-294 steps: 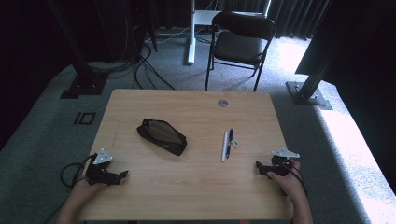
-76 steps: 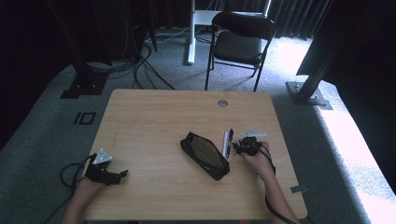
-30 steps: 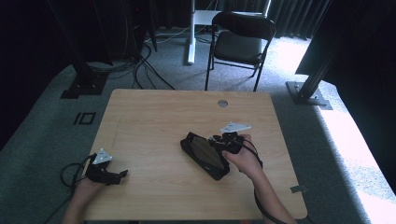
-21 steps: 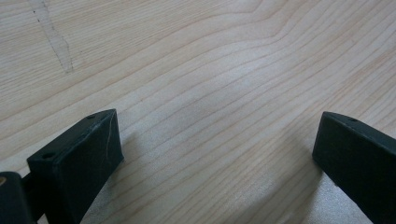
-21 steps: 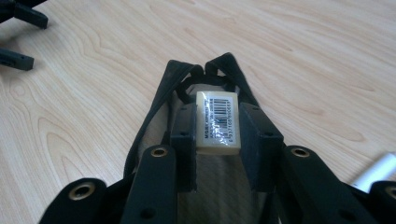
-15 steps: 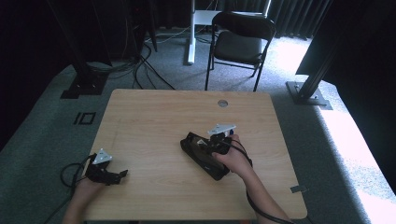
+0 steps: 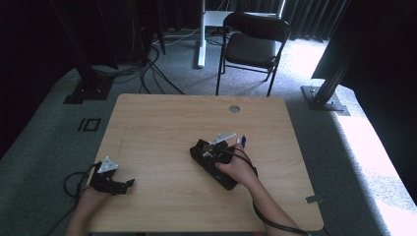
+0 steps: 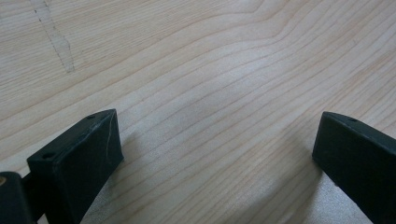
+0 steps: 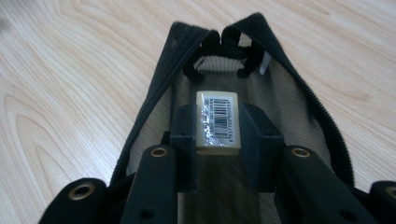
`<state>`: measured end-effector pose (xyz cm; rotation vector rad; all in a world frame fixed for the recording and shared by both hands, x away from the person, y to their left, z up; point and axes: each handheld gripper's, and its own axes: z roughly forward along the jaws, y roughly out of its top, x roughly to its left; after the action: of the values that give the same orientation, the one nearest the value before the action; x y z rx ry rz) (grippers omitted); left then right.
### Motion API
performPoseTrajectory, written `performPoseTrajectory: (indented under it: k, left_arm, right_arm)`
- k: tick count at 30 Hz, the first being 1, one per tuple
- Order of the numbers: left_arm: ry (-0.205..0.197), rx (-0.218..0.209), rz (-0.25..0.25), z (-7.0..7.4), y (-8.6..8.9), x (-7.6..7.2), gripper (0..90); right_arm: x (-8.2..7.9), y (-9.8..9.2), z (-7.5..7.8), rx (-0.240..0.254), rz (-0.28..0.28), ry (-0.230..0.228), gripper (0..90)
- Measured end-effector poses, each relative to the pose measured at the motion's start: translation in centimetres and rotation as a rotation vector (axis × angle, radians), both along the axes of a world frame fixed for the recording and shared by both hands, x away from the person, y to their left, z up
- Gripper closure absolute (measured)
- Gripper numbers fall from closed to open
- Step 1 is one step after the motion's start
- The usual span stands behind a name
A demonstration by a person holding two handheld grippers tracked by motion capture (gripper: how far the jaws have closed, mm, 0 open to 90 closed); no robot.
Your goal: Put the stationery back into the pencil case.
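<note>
Gripping barcoded eraser [image 9: 216, 122] over open pouch [image 9: 299, 112], right claw [image 9: 216, 140]; left claw [image 8: 215, 158] wide on wood table [image 7: 162, 123].

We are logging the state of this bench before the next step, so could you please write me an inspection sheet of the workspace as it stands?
Surface: wooden table, with a round grommet hole near the far edge.
Job's things: open black mesh pouch right of centre; a white eraser with a barcode held over its mouth.
Clutter: a pen tip shows just beyond the right hand; a grey tag at the near right edge.
Grippers: right gripper shut on the eraser, inside the pouch opening; left gripper open, at the near left, nothing between its jaws.
Cables: one trails from the left gripper; more lie on the floor.
Surroundings: grey carpet, a black folding chair, dark stand bases.
</note>
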<state>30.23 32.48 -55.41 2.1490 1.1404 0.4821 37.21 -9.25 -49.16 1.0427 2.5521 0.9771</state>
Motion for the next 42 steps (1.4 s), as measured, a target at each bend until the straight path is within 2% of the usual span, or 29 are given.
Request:
performPoseTrajectory:
  k: [5, 9, 13, 20, 25, 26, 28, 29, 33, 34, 35, 37, 39, 42]
  left_arm:
    - [0.0, 0.0, 0.0, 0.0, 0.0, 0.0, 1.6]
    - [0.0, 0.0, 0.0, 0.0, 0.0, 0.0, 1.6]
    - [0.0, 0.001, 0.0, 0.0, 0.0, 0.0, 1.6]
    - [0.0, 0.0, 0.0, 0.0, 0.0, 0.0, 1.6]
    - [0.0, 0.001, -0.001, 0.0, 0.0, 0.0, 1.6]
    - [0.0, 0.0, 0.0, 0.0, 0.0, 0.0, 1.6]
    - [0.0, 0.001, 0.0, 0.0, 0.0, 0.0, 1.6]
    - [0.0, 0.001, 0.0, 0.0, 0.0, 0.0, 1.6]
    - [0.0, 0.001, 0.0, 0.0, 0.0, 0.0, 1.6]
    - [0.0, 0.001, 0.0, 0.0, 0.0, 0.0, 1.6]
    - [0.0, 0.0, 0.0, 0.0, 0.0, 0.0, 1.6]
    - [0.0, 0.0, 0.0, 0.0, 0.0, 0.0, 1.6]
    - [0.0, 0.0, 0.0, 0.0, 0.0, 0.0, 1.6]
    - [0.0, 0.0, 0.0, 0.0, 0.0, 0.0, 1.6]
  right_arm:
    - [0.1, 0.1, -0.3, -0.004, 0.003, 0.013, 67.6]
    - [0.1, 0.0, -0.1, 0.023, 0.003, 0.017, 63.0]
    - [-0.1, -0.5, 0.6, 0.054, 0.0, 0.0, 63.3]
    - [-0.4, -3.1, 3.4, 0.157, -0.048, -0.065, 61.3]
    - [0.1, -5.3, 4.0, 0.163, -0.113, -0.096, 60.8]
    - [0.4, -6.4, 3.9, 0.154, -0.149, -0.1, 60.8]
    - [0.6, -7.0, 3.7, 0.147, -0.166, -0.104, 60.7]
    - [1.0, -8.0, 3.2, 0.119, -0.207, -0.112, 60.8]
    - [2.0, -9.8, 1.7, 0.082, -0.292, -0.105, 60.8]
    - [2.0, -9.8, 1.7, 0.082, -0.292, -0.105, 60.8]
    - [2.5, -10.5, 0.5, 0.062, -0.332, -0.081, 60.7]
    - [2.6, -10.6, 0.2, 0.06, -0.34, -0.076, 60.8]
    - [3.2, -11.0, -1.6, 0.043, -0.382, -0.041, 60.5]
    - [3.4, -11.1, -2.2, 0.048, -0.398, -0.023, 60.3]
